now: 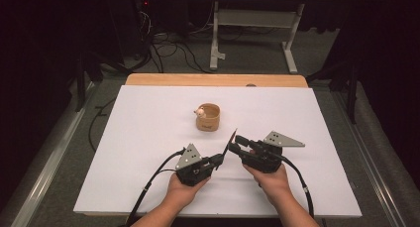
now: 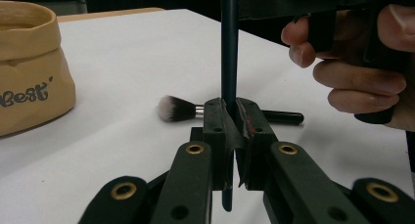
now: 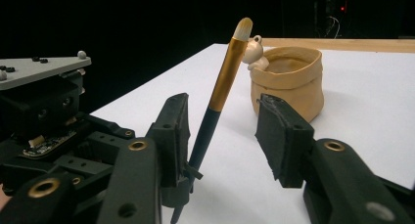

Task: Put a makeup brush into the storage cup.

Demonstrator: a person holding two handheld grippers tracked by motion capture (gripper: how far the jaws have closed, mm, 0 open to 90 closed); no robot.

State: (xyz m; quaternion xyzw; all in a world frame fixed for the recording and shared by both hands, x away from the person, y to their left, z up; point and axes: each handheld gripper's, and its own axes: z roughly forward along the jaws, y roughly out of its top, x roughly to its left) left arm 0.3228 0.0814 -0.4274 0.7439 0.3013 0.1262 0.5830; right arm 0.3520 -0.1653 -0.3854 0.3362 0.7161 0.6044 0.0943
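From above, we see the left gripper (image 1: 221,158) clamped on a slim makeup brush (image 1: 231,140), which slants up and away from its jaws towards the right gripper (image 1: 233,143). Just beyond both tools a tan pouch (image 1: 208,117) stands on the white table (image 1: 148,138).

Looking along the left gripper (image 2: 234,117), we find its jaws pressed together on the brush's dark handle (image 2: 229,53), which rises straight up out of them. Past the jaws a second brush (image 2: 186,109), with a fluffy white-tipped head, lies flat on the table. The pouch (image 2: 29,67) sits off to the left, and the person's right hand (image 2: 362,72) is at the right.

Along the right gripper (image 3: 225,131), the jaws stand apart on either side of the brush (image 3: 222,87): a dark lower handle, a gold ferrule and a pale rounded tip. It leans close beside the left-hand jaw. The pouch (image 3: 288,82) stands behind.
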